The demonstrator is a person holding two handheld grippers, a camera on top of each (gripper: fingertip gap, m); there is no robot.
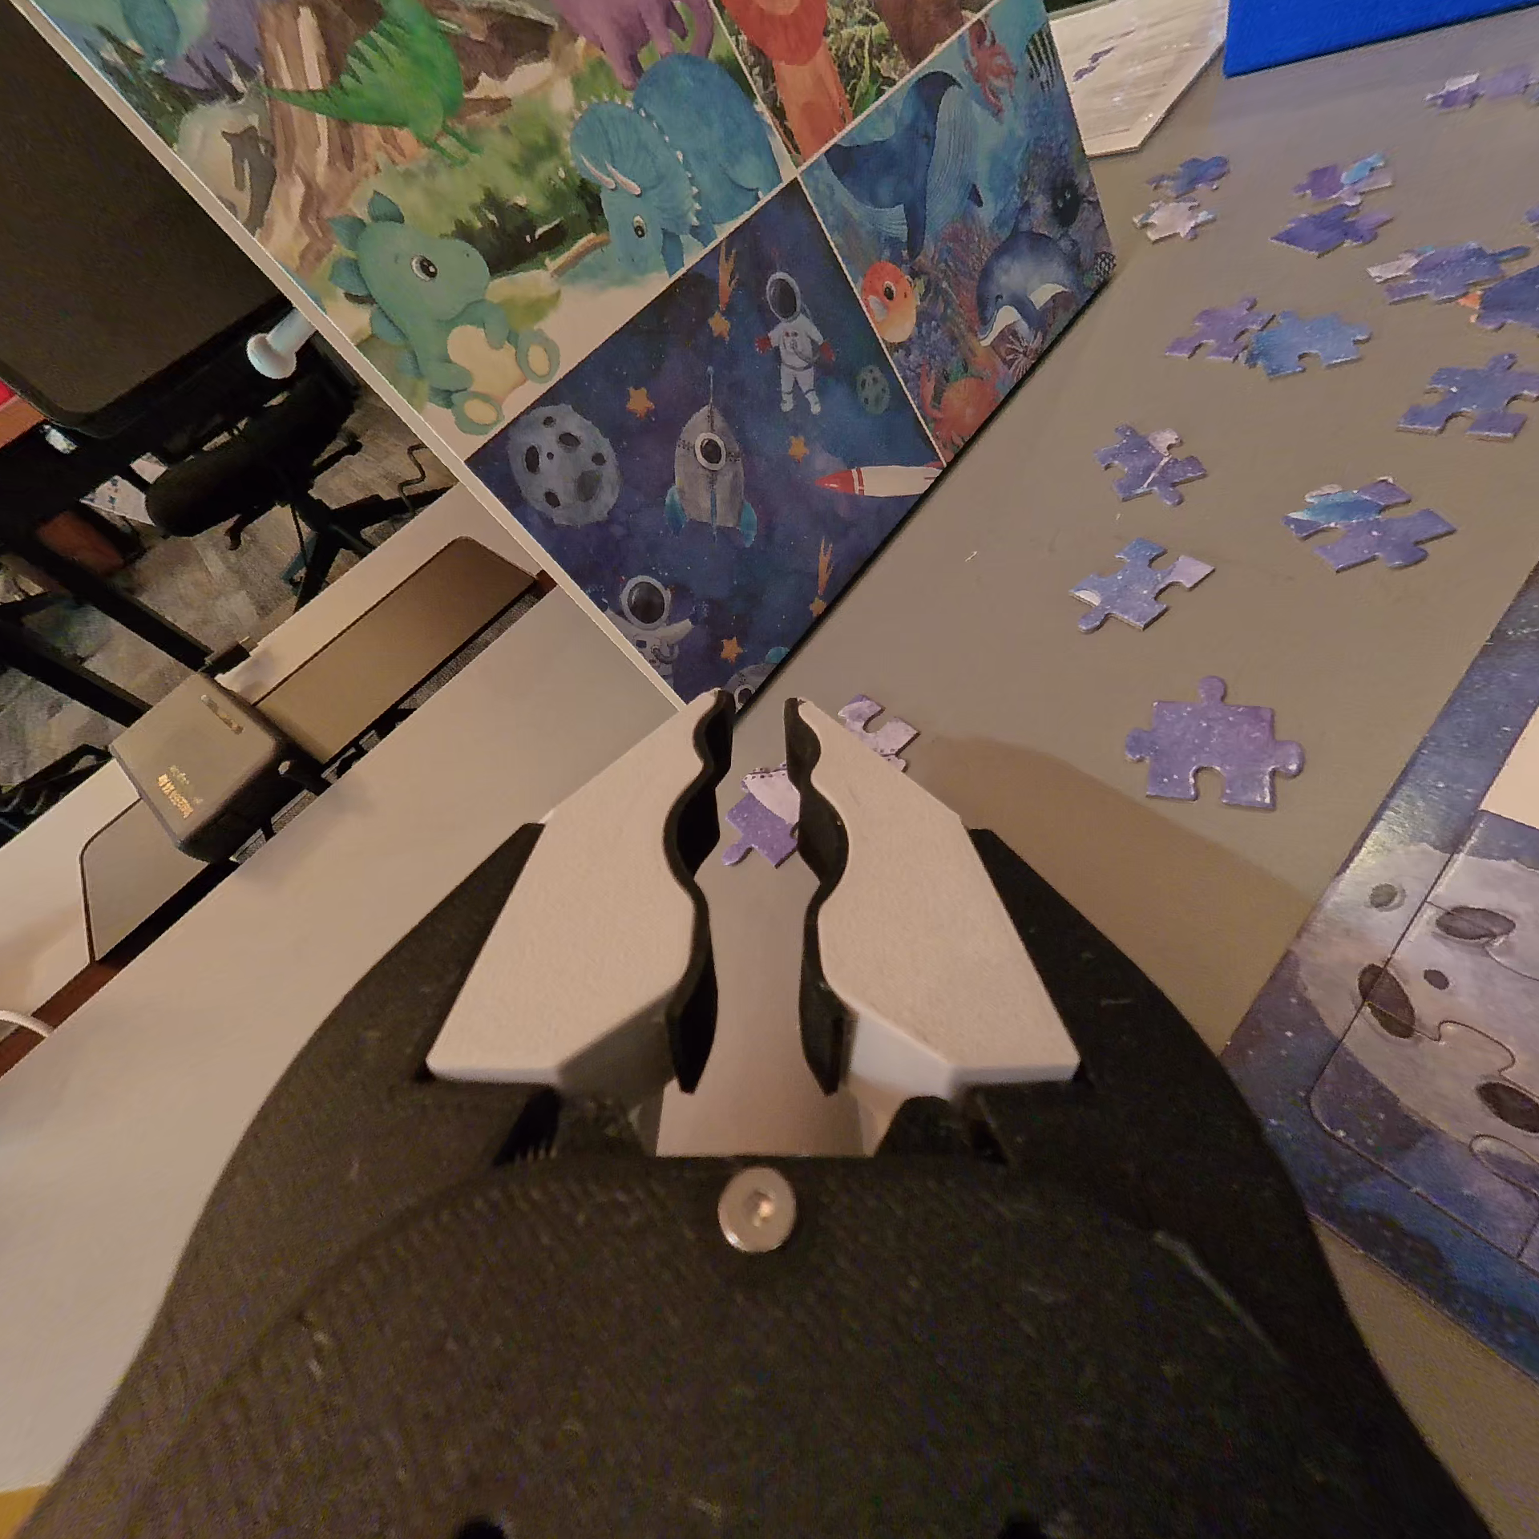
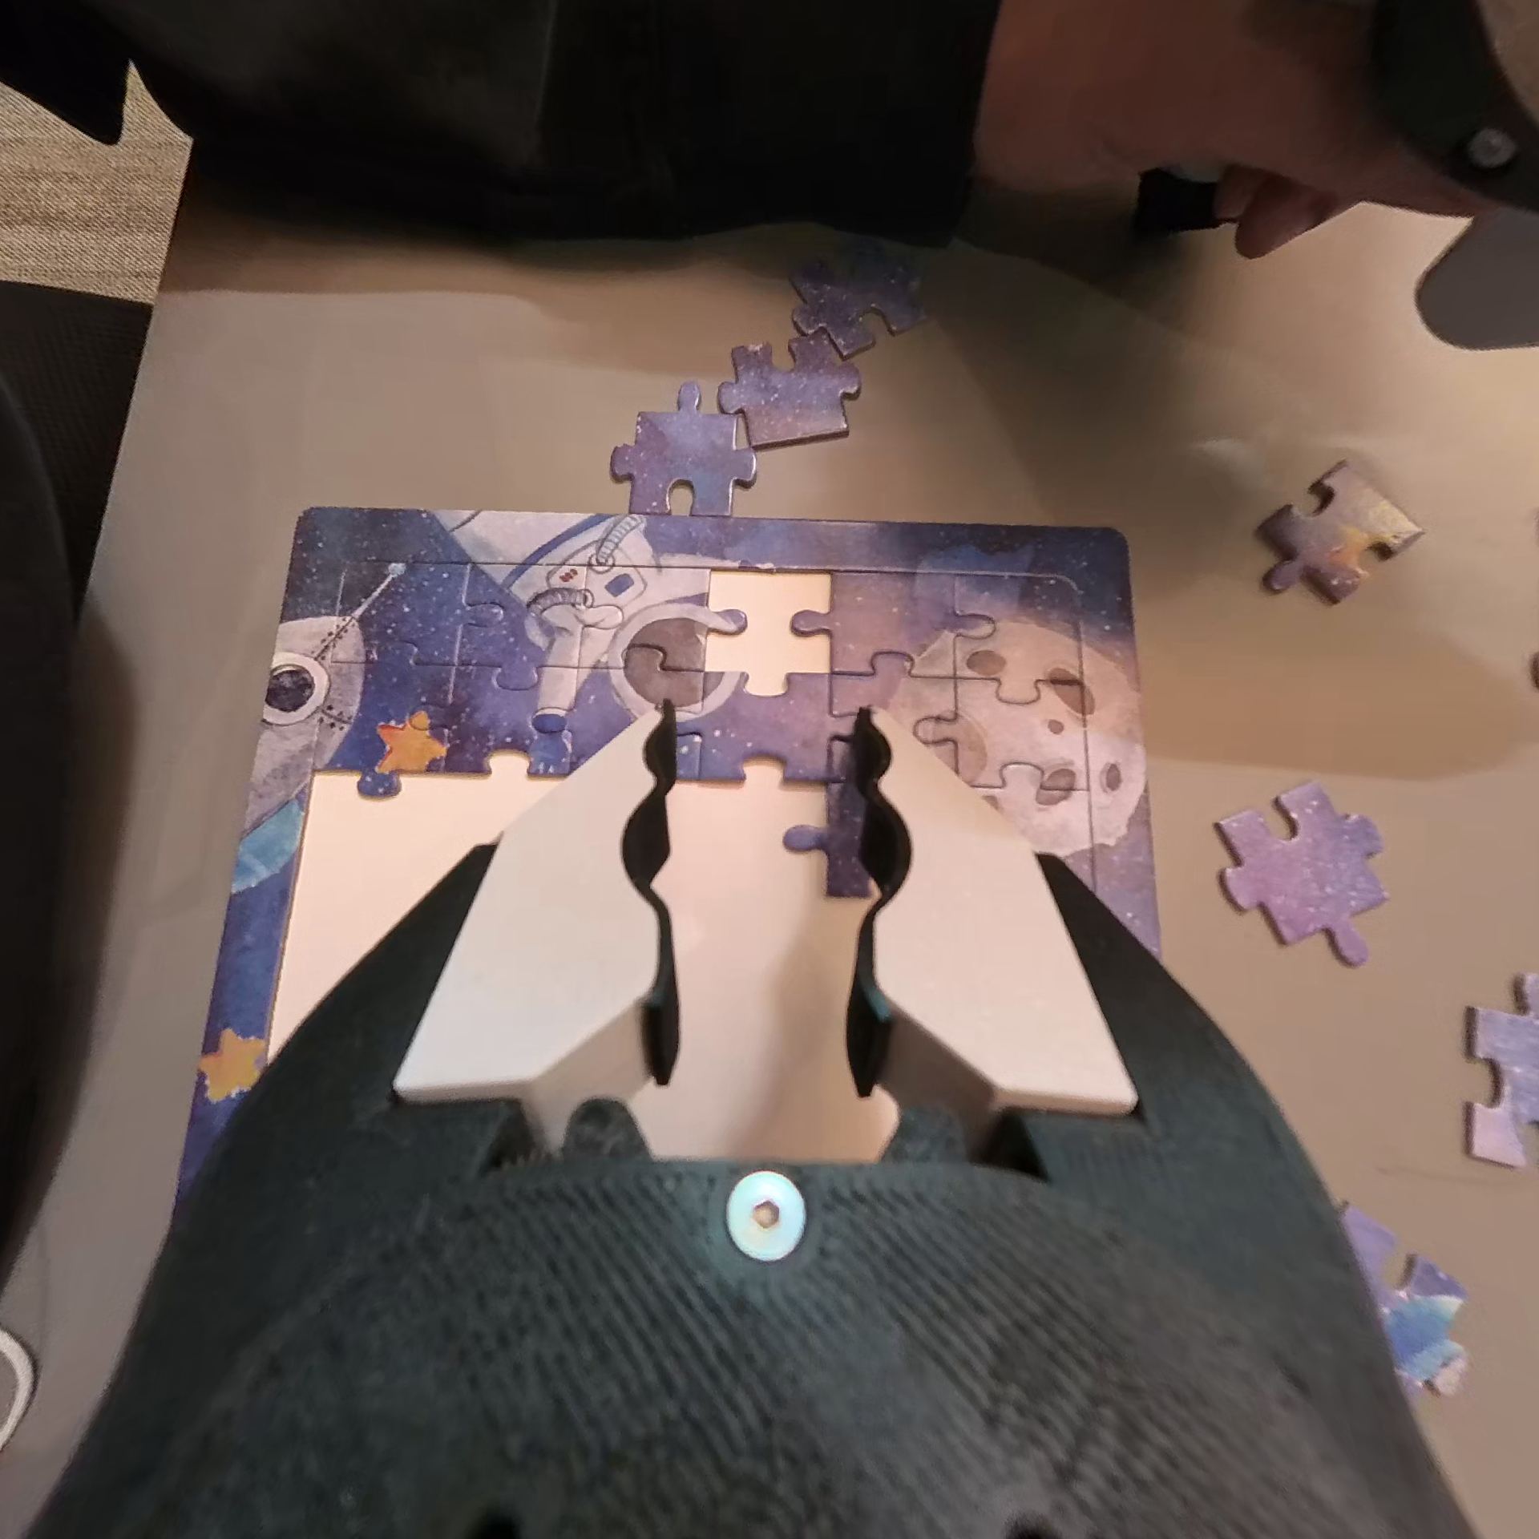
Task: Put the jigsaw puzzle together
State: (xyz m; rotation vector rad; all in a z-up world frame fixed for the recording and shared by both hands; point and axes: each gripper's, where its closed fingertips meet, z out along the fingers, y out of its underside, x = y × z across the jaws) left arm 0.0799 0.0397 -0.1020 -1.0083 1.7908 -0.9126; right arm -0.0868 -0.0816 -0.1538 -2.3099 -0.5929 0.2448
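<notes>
1. The left gripper (image 1: 754, 716) hovers low over the desk (image 1: 999, 583) with its jaws only narrowly apart and nothing pinched; a purple puzzle piece (image 1: 762, 820) lies flat on the desk below the gap, not pressed by either pad.
2. The right gripper (image 2: 762, 720) hangs above the puzzle board (image 2: 1116, 833), jaws well apart and empty.
3. On that board the far rows are mostly filled, with one gap (image 2: 770, 625) left in them; the near part shows bare backing (image 2: 400, 841), so much is unplaced.
4. Loose pieces (image 1: 1212, 754) lie scattered over the grey desk beside the board, several more (image 2: 783, 391) touching its far edge.
5. Farther off, a picture-covered puzzle box (image 1: 708, 416) stands on the desk.
6. Beyond the desk edge are an office chair (image 1: 250, 483) and carpeted floor; a person's dark sleeve (image 2: 541, 108) fills the far side of the right view.
</notes>
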